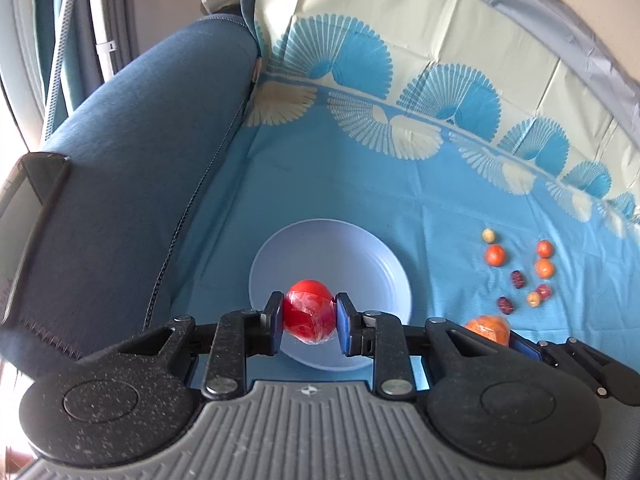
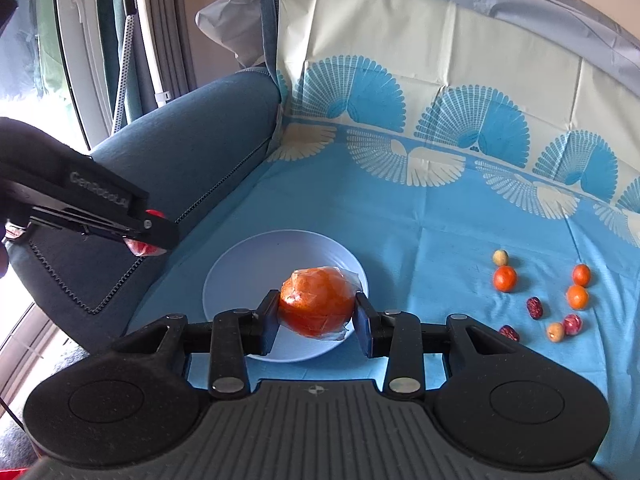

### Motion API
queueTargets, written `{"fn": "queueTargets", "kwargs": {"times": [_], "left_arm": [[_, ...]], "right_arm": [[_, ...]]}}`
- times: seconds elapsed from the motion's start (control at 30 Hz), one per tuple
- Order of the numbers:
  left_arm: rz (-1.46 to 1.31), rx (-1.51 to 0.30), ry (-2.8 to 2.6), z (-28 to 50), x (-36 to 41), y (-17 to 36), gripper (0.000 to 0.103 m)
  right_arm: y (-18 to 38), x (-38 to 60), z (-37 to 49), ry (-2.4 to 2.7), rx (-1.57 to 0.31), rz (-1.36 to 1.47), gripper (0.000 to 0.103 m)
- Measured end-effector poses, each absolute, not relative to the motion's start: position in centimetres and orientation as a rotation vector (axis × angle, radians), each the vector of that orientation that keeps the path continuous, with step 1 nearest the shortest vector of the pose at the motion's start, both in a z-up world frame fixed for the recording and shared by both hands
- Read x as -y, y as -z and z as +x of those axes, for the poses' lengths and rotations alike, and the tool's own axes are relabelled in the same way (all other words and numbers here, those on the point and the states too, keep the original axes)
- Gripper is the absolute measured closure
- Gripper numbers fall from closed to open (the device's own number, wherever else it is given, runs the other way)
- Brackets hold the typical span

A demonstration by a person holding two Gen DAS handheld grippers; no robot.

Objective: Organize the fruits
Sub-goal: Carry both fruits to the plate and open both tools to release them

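Observation:
My left gripper [image 1: 309, 322] is shut on a red fruit wrapped in clear film [image 1: 309, 312], held above the near part of a pale blue plate [image 1: 352, 252]. My right gripper [image 2: 316, 316] is shut on a film-wrapped orange [image 2: 316, 306], held above the same plate [image 2: 248, 264]. In the right wrist view the left gripper [image 2: 148, 232] shows at the left with a bit of the red fruit [image 2: 142, 249]. In the left wrist view the orange [image 1: 488, 328] and the right gripper's blue pad show at the lower right.
Several small fruits lie on the blue cloth to the right: small oranges [image 2: 505, 279], dark red dates [image 2: 535, 307] and pale round ones [image 2: 500, 257]. A blue sofa arm [image 1: 140, 160] rises on the left. A patterned cloth covers the seat and back [image 2: 440, 60].

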State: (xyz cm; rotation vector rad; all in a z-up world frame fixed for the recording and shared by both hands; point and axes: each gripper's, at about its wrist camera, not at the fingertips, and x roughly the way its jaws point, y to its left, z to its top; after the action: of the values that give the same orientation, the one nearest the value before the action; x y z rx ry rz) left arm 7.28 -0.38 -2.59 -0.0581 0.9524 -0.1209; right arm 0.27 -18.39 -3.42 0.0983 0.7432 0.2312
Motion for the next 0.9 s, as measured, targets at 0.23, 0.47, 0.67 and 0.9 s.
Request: {"fn": "queueTargets", "kwargs": {"times": [0.23,0.47,0.67,0.9], "left_arm": [[-0.024,-1.004,0.131,11.0,1.1,5.9,0.074],[0.036,-1.074,0.116,14.5,2.1,10.8,0.074],[0.099,-1.105,0.115,15.9,2.8,13.7,0.074],[0.144,-1.076,0.099,16.5,3.0,14.1,0.034]], "right_arm": [[6.7,17.0,3.9,-0.242,-0.800,0.081,0.063],[10.3,16.3,6.9,-0.251,-0.892,0.046,0.063],[12.2,15.7,8.6,-0.250,-0.916,0.027,0.063],[13.3,15.4,10.0,-0.269,-0.954,-0.005,0.061]]}}
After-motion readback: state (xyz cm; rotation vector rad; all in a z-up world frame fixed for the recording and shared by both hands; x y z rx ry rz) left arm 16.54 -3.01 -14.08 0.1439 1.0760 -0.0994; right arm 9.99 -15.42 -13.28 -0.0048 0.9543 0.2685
